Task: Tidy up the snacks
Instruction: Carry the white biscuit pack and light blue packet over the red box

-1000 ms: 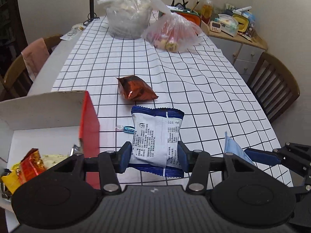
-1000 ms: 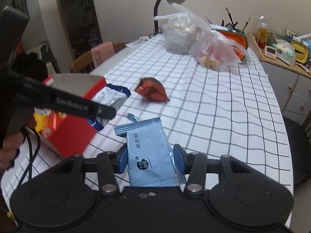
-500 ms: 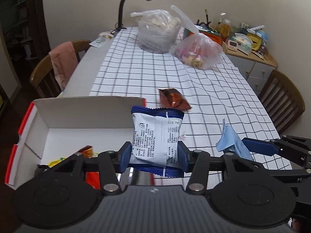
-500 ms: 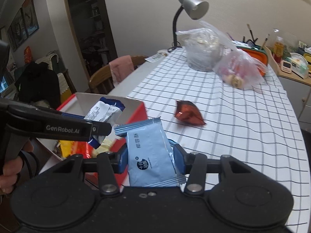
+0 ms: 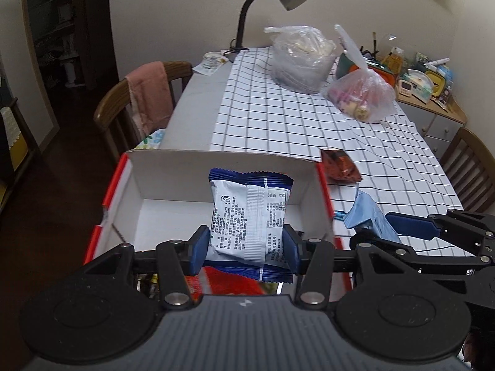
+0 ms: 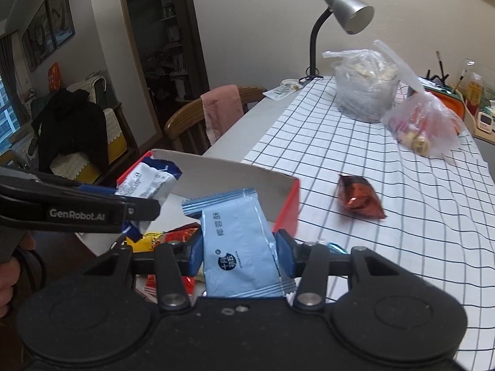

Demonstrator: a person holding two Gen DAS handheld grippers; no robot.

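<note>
While each gripper clamps one packet, one box [image 5: 229, 160], one red packet [image 6: 359, 198]

In the left wrist view, the white and dark blue packet [image 5: 247, 216] hid the middle of the box [image 5: 136, 191] floor, and the gripper body covered the box's near end and most of the red wrapper [image 5: 229, 281] there. The box's far wall cut off the left edge of the red foil packet [image 5: 338, 165]. Print on both packets was too small to read. In the right wrist view, the light blue packet [image 6: 239, 247] covered part of the snacks in the box, and the person's hand [image 6: 7, 281] was cut by the left edge. Items on the far sideboard [image 5: 433, 105] were too small to tell.
</note>
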